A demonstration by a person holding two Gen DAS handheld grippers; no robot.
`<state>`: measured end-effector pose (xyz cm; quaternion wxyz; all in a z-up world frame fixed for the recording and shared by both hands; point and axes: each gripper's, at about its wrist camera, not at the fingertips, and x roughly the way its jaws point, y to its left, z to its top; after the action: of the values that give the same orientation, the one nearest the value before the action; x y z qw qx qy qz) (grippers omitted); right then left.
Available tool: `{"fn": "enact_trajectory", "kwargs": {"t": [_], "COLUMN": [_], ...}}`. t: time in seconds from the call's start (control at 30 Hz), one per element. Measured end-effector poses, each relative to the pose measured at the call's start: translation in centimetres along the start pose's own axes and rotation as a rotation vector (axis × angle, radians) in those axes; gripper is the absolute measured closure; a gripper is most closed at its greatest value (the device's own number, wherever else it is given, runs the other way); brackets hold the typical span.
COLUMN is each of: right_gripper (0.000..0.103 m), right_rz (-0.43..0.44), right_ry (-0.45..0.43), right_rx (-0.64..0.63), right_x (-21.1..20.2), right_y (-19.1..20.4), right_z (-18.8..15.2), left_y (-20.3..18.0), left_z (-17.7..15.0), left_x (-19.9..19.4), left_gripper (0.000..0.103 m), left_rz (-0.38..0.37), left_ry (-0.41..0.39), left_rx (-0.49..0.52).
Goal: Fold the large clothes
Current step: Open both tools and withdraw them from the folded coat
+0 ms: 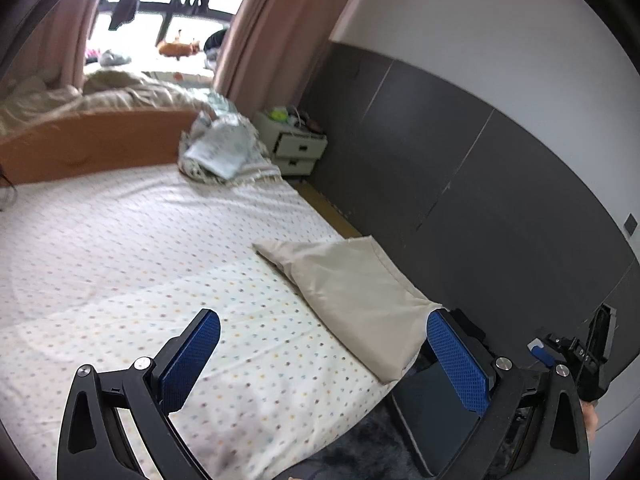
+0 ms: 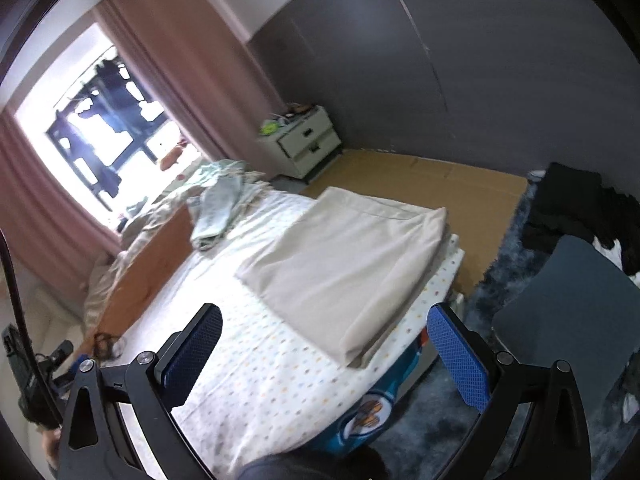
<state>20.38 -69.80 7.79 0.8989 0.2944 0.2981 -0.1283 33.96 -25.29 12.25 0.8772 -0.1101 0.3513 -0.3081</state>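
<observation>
Both claws, left claw (image 1: 320, 354) and right claw (image 2: 324, 344), hang spread wide and empty above the dotted bed (image 2: 248, 360), where the folded beige garment (image 2: 344, 272) lies at its corner near the nightstand-side edge.

Folded cloth (image 2: 344, 268) lies on the bed (image 2: 256, 364), seemingly near its edge.
</observation>
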Motion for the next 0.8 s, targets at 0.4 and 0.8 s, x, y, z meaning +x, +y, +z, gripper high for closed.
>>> {"fn": "enact_trajectory", "kwargs": {"t": [0.4, 0.8], "right_gripper": [0.000, 0.000], "right_rz": [0.069, 0.108], "right_ry": [-0.073, -0.117], "right_rx": [-0.153, -0.260], "right_x": [-8.1, -12.3], "right_y": [5.9, 9.8], "right_z": [-3.7, -8.8], "left_y": [1.0, 0.9], "left_z": [-4.0, -9.4], "left_x": [-12.1, -20.4], "left_gripper": [0.000, 0.000], "left_rz": [0.095, 0.212], "left_ry": [-0.152, -0.273], "left_rx": [0.062, 0.169]}}
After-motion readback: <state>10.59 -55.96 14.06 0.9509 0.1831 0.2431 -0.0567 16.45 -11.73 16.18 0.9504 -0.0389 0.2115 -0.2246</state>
